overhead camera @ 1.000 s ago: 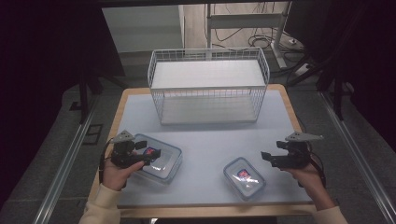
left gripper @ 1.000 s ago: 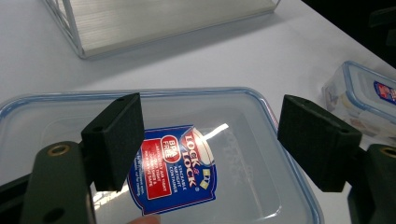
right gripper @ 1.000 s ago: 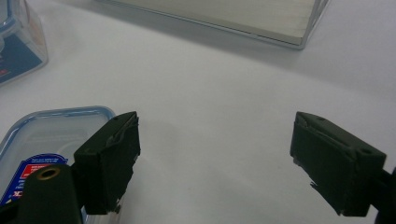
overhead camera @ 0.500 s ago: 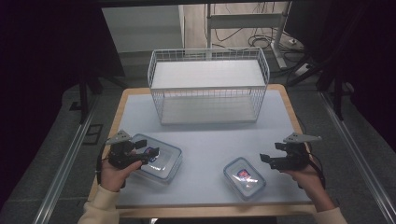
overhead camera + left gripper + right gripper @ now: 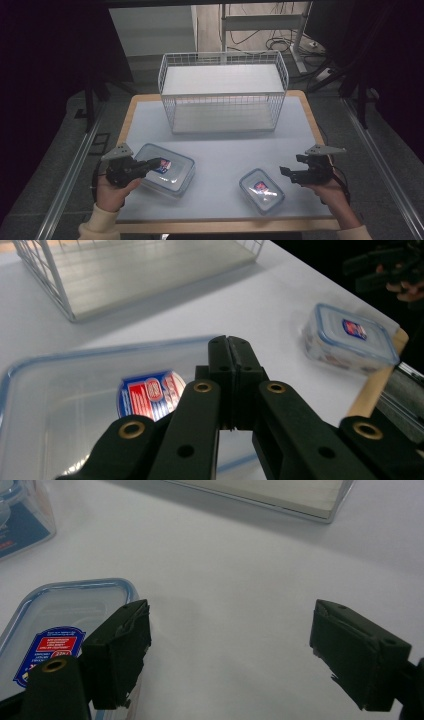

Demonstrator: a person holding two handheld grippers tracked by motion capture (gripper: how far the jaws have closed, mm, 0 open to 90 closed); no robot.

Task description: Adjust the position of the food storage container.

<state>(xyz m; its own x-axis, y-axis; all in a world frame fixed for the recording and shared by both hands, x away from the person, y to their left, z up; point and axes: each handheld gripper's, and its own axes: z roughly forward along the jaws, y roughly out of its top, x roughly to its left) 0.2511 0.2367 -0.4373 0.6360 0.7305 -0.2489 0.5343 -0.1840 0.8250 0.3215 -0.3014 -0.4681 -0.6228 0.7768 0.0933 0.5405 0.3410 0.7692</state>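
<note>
White desk (image 5: 220,150) with a wire basket (image 5: 223,92) at the back. Left tongs (image 5: 156,163) have just clenched with nothing between them, poised over the larger lidded container (image 5: 172,172) at front left. Right tongs (image 5: 285,172) are released, just beside the smaller container (image 5: 261,190) at front right

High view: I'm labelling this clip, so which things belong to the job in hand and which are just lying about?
In the job:
large lidded container
small lidded container
left gripper, shut
right gripper, open

Lying about:
wire basket
cables on the floor
</note>
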